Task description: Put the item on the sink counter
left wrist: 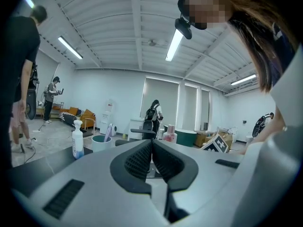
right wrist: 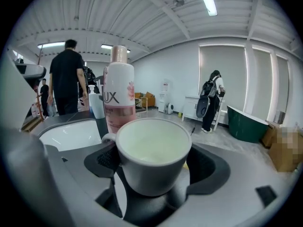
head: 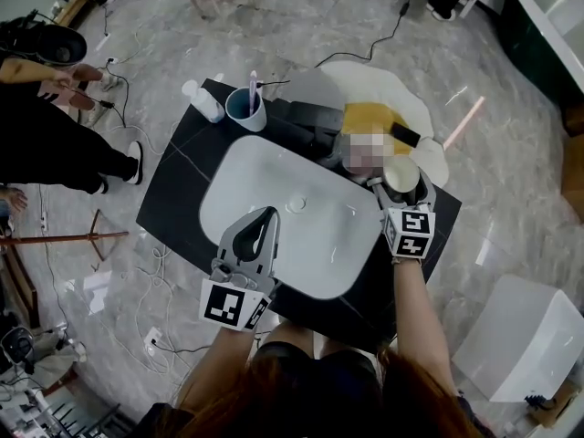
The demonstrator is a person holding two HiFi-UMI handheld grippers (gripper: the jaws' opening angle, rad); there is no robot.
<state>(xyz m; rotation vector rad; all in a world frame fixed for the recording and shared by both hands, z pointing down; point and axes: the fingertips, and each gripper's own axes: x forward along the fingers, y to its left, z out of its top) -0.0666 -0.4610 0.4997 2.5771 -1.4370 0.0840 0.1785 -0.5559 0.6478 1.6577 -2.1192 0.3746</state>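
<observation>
Reddish-brown hair (head: 310,400) fills the bottom edge of the head view, with both forearms reaching up-frame from it. Left gripper (head: 267,217) sits lower centre over the white sink basin (head: 265,176), jaws together. Right gripper (head: 401,188) is right of centre at the basin's right rim, over the black counter (head: 178,190), clamped on a white mug (head: 400,173). Cannot tell if the mug base touches the counter. At the counter's upper-left corner are a pump bottle (head: 203,100) and a teal cup (head: 245,108) with a toothbrush in it. A person in black (head: 46,144) stands at far left.

Left gripper view: left gripper (left wrist: 152,143) has its jaws pressed together, nothing between them. Pump bottle (left wrist: 77,141) and teal cup (left wrist: 101,143) show at left of centre. The right gripper's marker cube (left wrist: 218,143) is at right of centre. A person with a backpack (left wrist: 154,115) stands in the background.

Right gripper view: right gripper (right wrist: 154,162) holds the mug (right wrist: 154,145) at centre frame, upright and empty, with a jaw pad on each side and the handle pointing left. A pink-capped bottle (right wrist: 119,91) printed LUX stands upright just behind the mug. Basin (right wrist: 71,134) is at left. Person in black (right wrist: 66,79) stands upper left, and the person with a backpack (right wrist: 210,100) is at right.
</observation>
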